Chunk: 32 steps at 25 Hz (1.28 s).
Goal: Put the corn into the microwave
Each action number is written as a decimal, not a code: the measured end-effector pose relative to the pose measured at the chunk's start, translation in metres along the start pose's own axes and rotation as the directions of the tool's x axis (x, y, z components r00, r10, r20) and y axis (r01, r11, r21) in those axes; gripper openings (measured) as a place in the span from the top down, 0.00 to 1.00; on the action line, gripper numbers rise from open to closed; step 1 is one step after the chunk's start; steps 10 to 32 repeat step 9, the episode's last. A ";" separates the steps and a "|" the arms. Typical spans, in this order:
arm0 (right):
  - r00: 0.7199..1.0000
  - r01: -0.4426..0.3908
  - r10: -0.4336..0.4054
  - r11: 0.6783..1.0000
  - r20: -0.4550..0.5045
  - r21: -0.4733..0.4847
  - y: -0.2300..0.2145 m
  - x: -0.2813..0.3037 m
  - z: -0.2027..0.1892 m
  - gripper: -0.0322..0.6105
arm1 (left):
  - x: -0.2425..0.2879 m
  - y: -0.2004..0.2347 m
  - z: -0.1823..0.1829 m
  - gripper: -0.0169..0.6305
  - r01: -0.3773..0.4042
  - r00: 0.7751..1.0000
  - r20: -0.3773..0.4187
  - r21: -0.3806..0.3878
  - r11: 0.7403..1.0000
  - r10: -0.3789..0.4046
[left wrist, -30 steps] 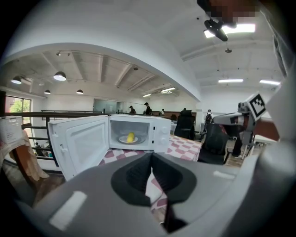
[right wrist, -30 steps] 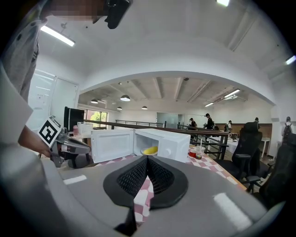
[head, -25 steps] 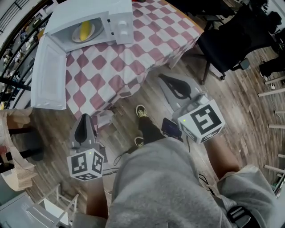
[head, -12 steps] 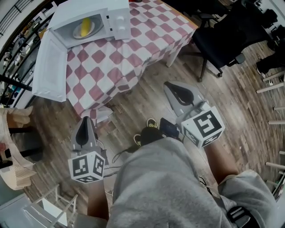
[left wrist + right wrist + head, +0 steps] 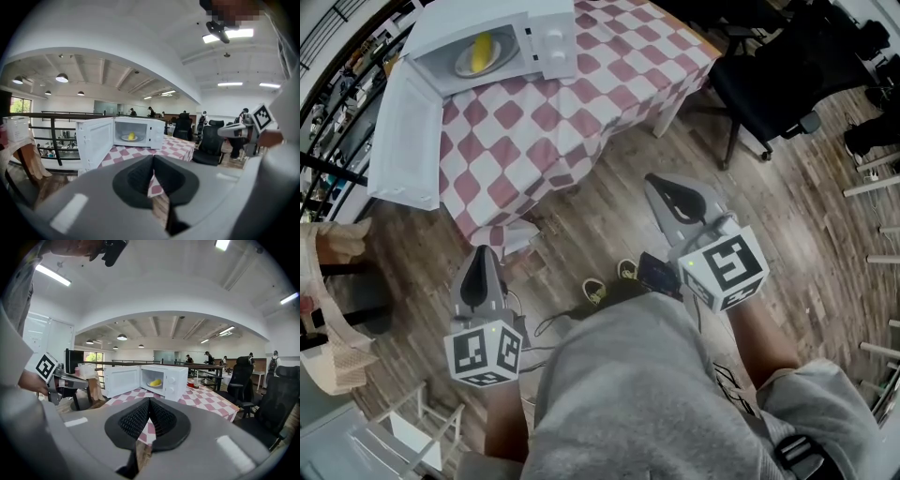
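Corn (image 5: 482,52) sits inside the open microwave (image 5: 546,21) on a checked table (image 5: 609,84), as the left gripper (image 5: 477,267) and right gripper (image 5: 673,192) hang well apart from it, jaws pressed together, empty

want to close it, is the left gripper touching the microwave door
Apart: head view shows floor between the left gripper and the microwave door.

**Left gripper view.** Left gripper (image 5: 153,163), jaws together with nothing between them. Beyond it, a microwave (image 5: 157,133) on a checked table (image 5: 177,146), its door (image 5: 95,142) swung open to the left. Corn (image 5: 131,136) lies on a plate (image 5: 128,138) inside. Black chair (image 5: 209,143) and right gripper (image 5: 228,131) at right.
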State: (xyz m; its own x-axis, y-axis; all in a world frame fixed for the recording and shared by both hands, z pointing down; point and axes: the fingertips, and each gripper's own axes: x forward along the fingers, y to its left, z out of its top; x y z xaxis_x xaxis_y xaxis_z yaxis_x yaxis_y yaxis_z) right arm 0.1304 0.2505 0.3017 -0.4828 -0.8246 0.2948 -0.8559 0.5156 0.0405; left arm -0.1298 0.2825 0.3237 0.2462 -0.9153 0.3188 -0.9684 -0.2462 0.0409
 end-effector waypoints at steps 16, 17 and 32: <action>1.000 -0.008 0.008 1.000 0.013 0.026 0.005 0.001 -0.004 0.95 | -0.003 -0.002 -0.002 0.96 0.008 1.000 -0.010 0.020 1.000 -0.007; 1.000 -0.008 0.008 1.000 0.013 0.026 0.005 0.001 -0.004 0.95 | -0.003 -0.002 -0.002 0.96 0.008 1.000 -0.010 0.020 1.000 -0.007; 1.000 -0.008 0.008 1.000 0.013 0.026 0.005 0.001 -0.004 0.95 | -0.003 -0.002 -0.002 0.96 0.008 1.000 -0.010 0.020 1.000 -0.007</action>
